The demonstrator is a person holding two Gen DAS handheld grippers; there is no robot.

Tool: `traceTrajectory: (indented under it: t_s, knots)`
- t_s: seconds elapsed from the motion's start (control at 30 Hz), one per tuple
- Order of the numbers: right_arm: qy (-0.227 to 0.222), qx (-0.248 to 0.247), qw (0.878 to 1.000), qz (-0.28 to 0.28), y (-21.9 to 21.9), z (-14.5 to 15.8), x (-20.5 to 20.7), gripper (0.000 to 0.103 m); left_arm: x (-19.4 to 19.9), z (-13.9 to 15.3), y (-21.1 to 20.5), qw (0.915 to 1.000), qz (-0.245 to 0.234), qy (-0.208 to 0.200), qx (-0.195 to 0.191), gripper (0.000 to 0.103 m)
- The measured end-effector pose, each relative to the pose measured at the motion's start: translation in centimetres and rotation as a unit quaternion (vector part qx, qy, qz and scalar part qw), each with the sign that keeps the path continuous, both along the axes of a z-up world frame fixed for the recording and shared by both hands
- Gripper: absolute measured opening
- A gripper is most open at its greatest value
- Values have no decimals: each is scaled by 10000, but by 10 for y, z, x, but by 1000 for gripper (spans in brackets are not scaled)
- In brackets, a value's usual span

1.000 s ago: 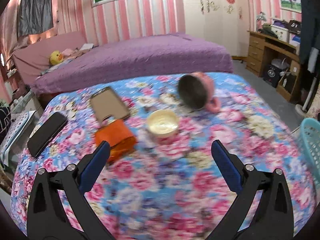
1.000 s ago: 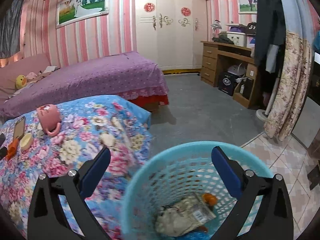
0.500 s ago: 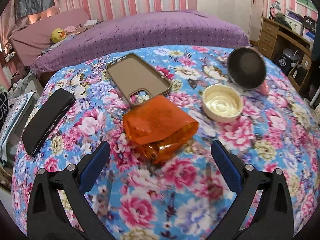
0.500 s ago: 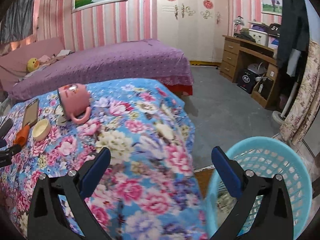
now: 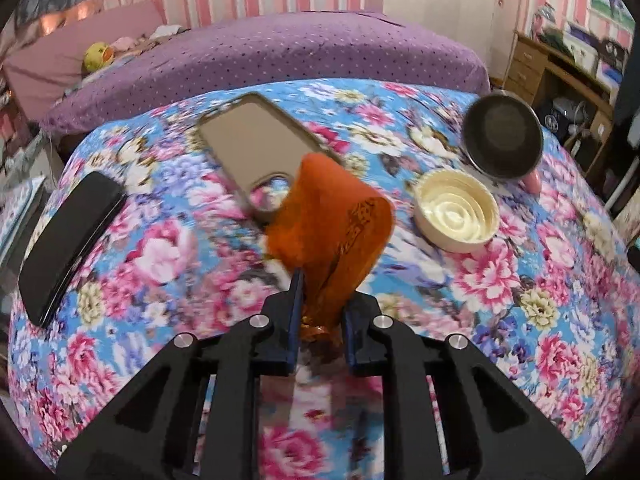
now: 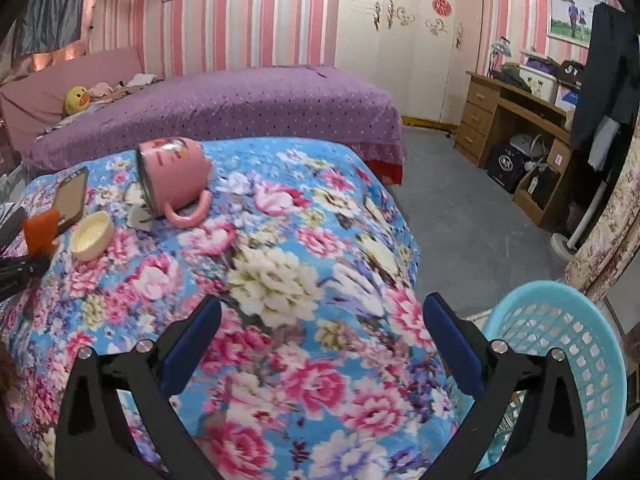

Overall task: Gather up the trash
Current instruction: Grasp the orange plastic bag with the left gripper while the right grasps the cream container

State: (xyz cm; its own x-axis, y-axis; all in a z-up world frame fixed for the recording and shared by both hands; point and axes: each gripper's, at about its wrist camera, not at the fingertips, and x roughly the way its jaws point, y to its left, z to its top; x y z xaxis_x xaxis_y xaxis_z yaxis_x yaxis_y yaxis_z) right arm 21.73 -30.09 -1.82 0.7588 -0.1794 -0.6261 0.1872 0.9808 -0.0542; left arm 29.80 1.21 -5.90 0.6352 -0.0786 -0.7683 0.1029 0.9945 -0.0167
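Left tool (image 5: pixel 320 300) clamped narrow on the lower end of the orange wrapper (image 5: pixel 332 220), lifted above the floral worktop (image 5: pixel 520 320); just behind it the phone case (image 5: pixel 256 148), to its right the cream lid (image 5: pixel 456 210) and the tipped pink mug (image 5: pixel 502 140), off to the left the black phone (image 5: pixel 68 240). Right tool (image 6: pixel 320 344) spread wide and holding nothing, over the near edge of the same worktop; blue basket (image 6: pixel 568 356) down beside it on the right, purple bed (image 6: pixel 240 108) beyond.
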Motion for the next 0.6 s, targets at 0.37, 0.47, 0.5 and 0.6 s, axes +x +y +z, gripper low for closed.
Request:
traceTrajectory:
  t_s: [0.37, 0.47, 0.5, 0.6]
  knots:
    - [-110, 16, 9978, 648, 70, 8, 8, 98, -36, 39, 78, 9973, 523, -480, -187, 16]
    - [-95, -64, 9971, 748, 92, 8, 19, 98, -44, 43, 95, 9962, 679, -460, -302, 16]
    - [-96, -29, 9968, 791, 98, 8, 24, 98, -45, 42, 97, 9961, 696, -431, -325, 16]
    - [-94, 197, 9956, 907, 120, 6, 44, 98, -50, 44, 101, 9959, 731, -522, -63, 16]
